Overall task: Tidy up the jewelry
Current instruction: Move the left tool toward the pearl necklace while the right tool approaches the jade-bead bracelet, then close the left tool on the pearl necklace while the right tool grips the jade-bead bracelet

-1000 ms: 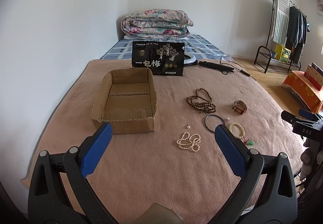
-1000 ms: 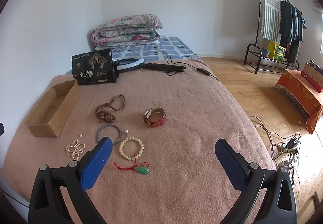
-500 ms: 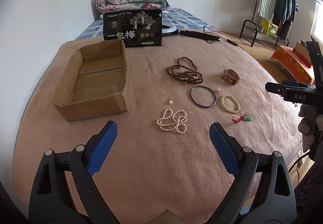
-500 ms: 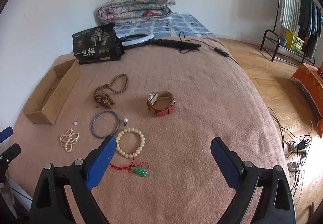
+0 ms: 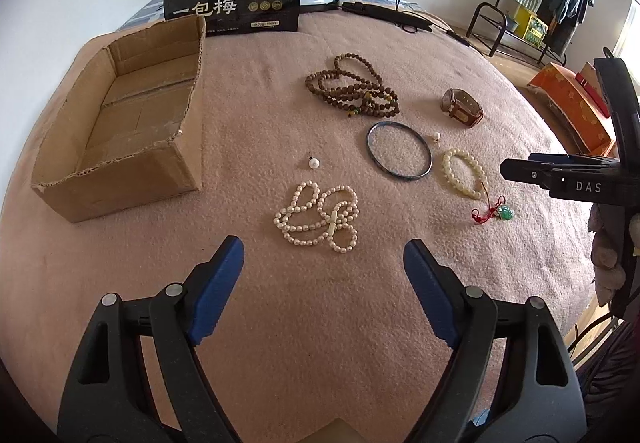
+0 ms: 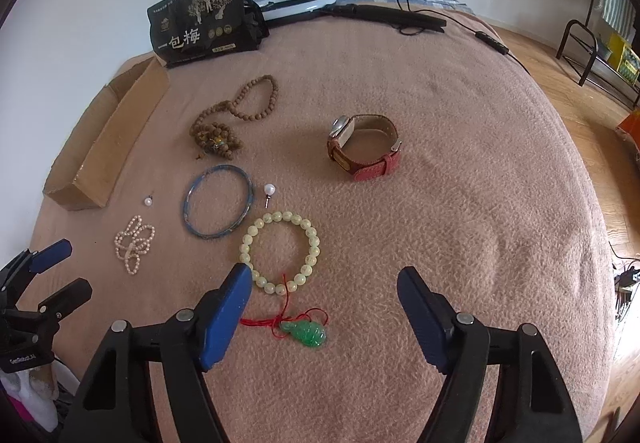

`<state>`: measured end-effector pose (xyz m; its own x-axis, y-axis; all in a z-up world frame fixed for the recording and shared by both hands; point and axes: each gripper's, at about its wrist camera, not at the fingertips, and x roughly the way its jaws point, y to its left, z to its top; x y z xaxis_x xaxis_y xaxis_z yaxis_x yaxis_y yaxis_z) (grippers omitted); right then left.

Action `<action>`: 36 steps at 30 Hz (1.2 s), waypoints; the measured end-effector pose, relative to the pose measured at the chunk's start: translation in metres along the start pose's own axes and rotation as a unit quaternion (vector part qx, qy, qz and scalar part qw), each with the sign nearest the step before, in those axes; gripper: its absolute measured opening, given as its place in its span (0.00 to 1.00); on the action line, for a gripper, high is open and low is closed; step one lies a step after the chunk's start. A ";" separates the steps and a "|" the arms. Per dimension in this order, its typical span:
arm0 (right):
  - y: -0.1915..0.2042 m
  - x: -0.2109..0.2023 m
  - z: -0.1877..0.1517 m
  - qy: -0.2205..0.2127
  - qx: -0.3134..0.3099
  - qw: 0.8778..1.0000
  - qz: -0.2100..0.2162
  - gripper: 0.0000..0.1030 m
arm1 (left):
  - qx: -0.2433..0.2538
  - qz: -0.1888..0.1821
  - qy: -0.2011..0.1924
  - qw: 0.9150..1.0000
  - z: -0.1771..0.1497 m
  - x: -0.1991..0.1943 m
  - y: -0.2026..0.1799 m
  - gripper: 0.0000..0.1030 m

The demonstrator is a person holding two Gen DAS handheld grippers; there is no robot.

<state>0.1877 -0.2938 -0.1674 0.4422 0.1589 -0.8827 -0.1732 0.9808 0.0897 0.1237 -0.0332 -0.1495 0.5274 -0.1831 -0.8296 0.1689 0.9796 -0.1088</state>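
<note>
Both of our tools have come down and forward over the last second, so the jewelry now looms far larger in each wrist view than it did. We read that as the approach to a first pick, since nothing has been lifted yet and the cardboard box (image 5: 120, 123) at the left of the pink blanket (image 5: 320, 343) holds nothing.

Our left gripper (image 5: 323, 263) hovers spread wide, empty, with the pearl strand (image 5: 318, 217) just ahead of its tips. Our right gripper (image 6: 325, 293) is likewise spread and empty, poised over the pale bead bracelet (image 6: 280, 253) and its green pendant (image 6: 304, 333).

Farther off, well apart from the box, lie the brown bead necklace (image 5: 352, 89), the watch (image 6: 362, 147), the blue bangle (image 5: 399, 155) and two loose pearl studs (image 5: 314, 163) (image 6: 269, 189).
</note>
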 end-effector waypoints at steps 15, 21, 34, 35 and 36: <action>-0.009 0.029 0.010 0.033 0.022 0.999 0.012 0.61 | -0.009 0.017 0.026 0.999 0.011 0.041 0.005 0.74; 0.001 0.039 0.010 0.041 0.002 0.999 0.015 0.57 | -0.008 0.021 0.041 0.999 0.011 0.056 0.007 0.69; 0.009 0.052 0.015 0.043 -0.022 0.999 -0.015 0.47 | -0.011 0.024 0.037 0.999 0.017 0.065 0.008 0.50; 0.011 0.052 0.016 0.042 -0.026 0.999 -0.018 0.44 | -0.011 0.023 0.036 0.999 0.018 0.064 0.008 0.48; 0.011 0.052 0.016 0.042 -0.028 0.999 -0.019 0.42 | -0.012 0.023 0.036 0.999 0.018 0.065 0.008 0.43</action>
<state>0.2228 -0.2729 -0.2054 0.3747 0.1092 -0.9207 -0.2083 0.9776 0.0312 0.1746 -0.0384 -0.1940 0.4728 -0.1329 -0.8711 0.1265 0.9886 -0.0822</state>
